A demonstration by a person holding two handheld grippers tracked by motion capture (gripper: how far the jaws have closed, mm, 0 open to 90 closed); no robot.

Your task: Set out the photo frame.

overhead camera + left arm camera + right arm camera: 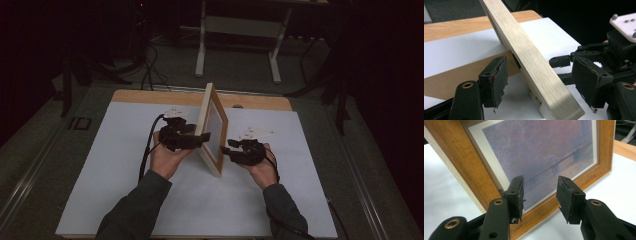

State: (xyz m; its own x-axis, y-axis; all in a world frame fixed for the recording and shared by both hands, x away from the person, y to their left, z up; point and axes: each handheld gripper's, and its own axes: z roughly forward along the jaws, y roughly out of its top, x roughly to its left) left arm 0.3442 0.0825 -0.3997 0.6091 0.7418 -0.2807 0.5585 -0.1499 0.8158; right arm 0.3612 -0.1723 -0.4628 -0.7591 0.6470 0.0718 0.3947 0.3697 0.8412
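Note:
A wooden picture frame (pixel 212 129) with a hazy purple river print (pixel 541 147) stands tilted on the white sheet, propped from behind by its brown cardboard stand (pixel 461 77). My left gripper (pixel 199 139) reaches in from the frame's back and straddles its pale side edge (pixel 534 62). Its jaws (pixel 542 82) are open, with a gap showing between each pad and the wood. On the picture side, my right gripper (pixel 228 148) points at the glass low on the frame. Its jaws (pixel 540 195) stand open with nothing between them.
The white sheet (pixel 125 190) covers most of a wooden table, whose bare strip (pixel 150 96) runs along the far edge. Behind the table stand a white desk's legs (pixel 200 50), with black cables (pixel 148 75) on the dark floor.

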